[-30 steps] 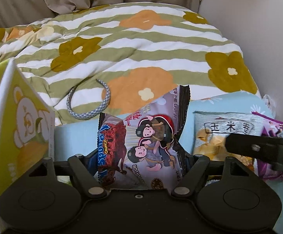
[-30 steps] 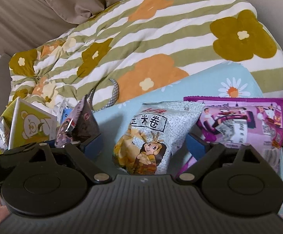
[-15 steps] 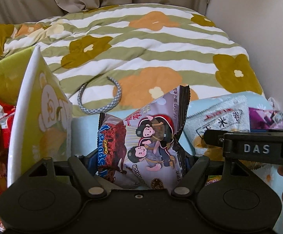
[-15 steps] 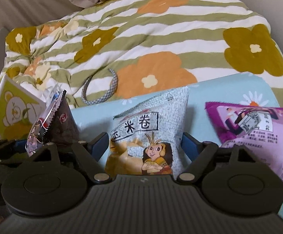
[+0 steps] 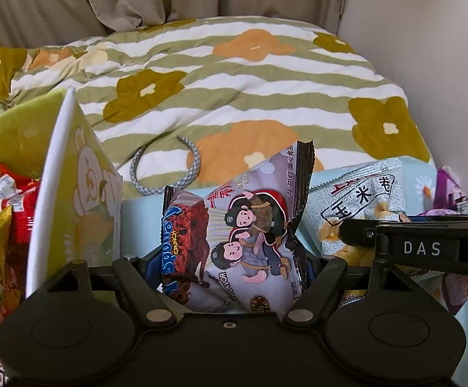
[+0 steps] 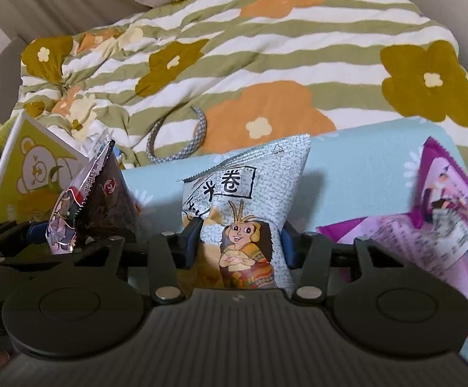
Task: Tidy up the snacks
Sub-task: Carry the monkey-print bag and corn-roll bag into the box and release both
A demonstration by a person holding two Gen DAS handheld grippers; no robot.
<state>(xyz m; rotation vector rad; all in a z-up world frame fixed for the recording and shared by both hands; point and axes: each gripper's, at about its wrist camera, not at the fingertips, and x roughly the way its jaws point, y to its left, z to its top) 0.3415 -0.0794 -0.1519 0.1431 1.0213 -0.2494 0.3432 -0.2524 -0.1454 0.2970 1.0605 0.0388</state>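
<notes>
My left gripper (image 5: 234, 267) is shut on a lilac snack bag (image 5: 247, 225) printed with cartoon figures and holds it upright over the light blue cloth (image 5: 140, 203). In the right wrist view the same bag (image 6: 82, 200) shows at the left, edge-on. The jaws of my right gripper (image 6: 240, 245) are closing on a grey corn-roll bag (image 6: 250, 193), and the blue pads pinch its waist from both sides. That gripper's black body (image 5: 427, 245) crosses the right edge of the left wrist view, in front of the grey bag (image 5: 363, 200).
A yellow-green box with a bear (image 5: 73, 193) stands at the left, with red and yellow snack packs (image 5: 11, 206) beside it. A purple snack bag (image 6: 443, 219) lies at the right. Behind, a grey headband (image 5: 166, 174) rests on the striped flower quilt (image 5: 234, 80).
The right jaws have come in from wide apart onto the grey bag, which now stands crumpled between them. The left gripper keeps its hold on the lilac bag.
</notes>
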